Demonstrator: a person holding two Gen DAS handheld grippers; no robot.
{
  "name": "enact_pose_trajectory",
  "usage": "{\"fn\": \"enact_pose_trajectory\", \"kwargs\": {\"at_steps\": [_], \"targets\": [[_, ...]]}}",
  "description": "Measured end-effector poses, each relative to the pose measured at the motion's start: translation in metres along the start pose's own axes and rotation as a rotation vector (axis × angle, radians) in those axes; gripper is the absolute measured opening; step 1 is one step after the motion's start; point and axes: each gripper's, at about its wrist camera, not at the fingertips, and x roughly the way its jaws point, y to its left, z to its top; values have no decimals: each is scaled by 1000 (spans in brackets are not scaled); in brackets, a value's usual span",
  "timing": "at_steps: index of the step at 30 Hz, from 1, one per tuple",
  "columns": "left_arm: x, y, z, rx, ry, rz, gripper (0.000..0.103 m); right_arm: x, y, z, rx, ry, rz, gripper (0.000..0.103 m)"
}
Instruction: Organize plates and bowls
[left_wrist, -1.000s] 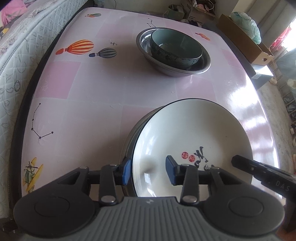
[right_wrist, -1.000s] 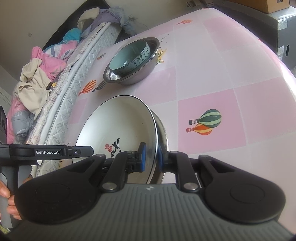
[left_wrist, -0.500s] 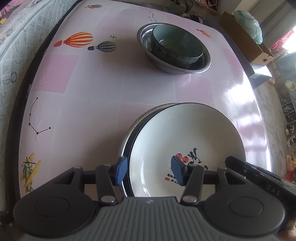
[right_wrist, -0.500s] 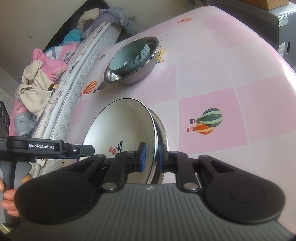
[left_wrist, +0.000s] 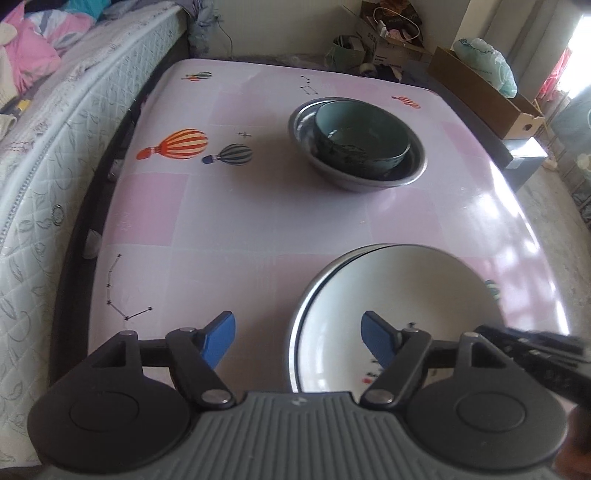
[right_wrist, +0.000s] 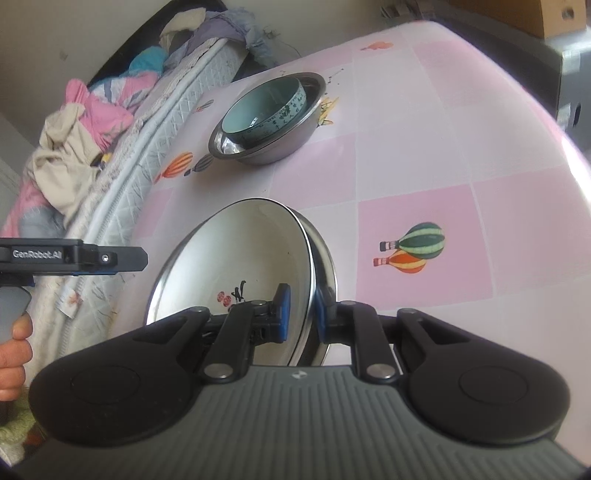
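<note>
The white plate (right_wrist: 236, 254), stacked in a steel plate (right_wrist: 325, 254), is gripped at its near rim by the right claw (right_wrist: 301, 314), at 6 o'clock on the pink table (right_wrist: 406, 147). The left claw (left_wrist: 299, 343) is spread wide, holding nothing. At 12 o'clock, a green bowl (left_wrist: 362, 136) is nested in a steel basin (left_wrist: 415, 173).
</note>
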Motion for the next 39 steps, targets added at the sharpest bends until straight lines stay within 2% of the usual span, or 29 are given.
{"fn": "enact_pose_trajectory", "kwargs": {"at_steps": [4,5,7,14,18,21,25,28,33,39], "targets": [[4,10,-18,-9,-59,4,73,-5,16,1,-91,-20,-71,18],[5,12,-21,-15,-67,-9,72,-8,22,2,-131,-38,-111,25],[8,16,-28,-30,-74,-35,68,-16,32,5,-208,-82,-174,29],[12,26,-45,-75,-88,-107,48,-43,34,12,-235,-164,-203,28],[14,24,-51,-68,-88,-116,35,-40,24,-6,-195,-145,-193,19],[18,20,-53,-55,-78,-117,31,-29,22,-20,-167,-120,-180,17],[21,18,-57,-52,-68,-116,31,-15,21,-31,-140,-93,-179,17],[22,19,-58,-56,-62,-122,31,-19,16,-34,-102,-105,-174,18],[25,16,-59,-57,-53,-135,26,-35,-16,-32,92,-149,-84,26],[26,9,-58,-59,-47,-121,27,-22,-30,-41,174,-96,-18,27]]}}
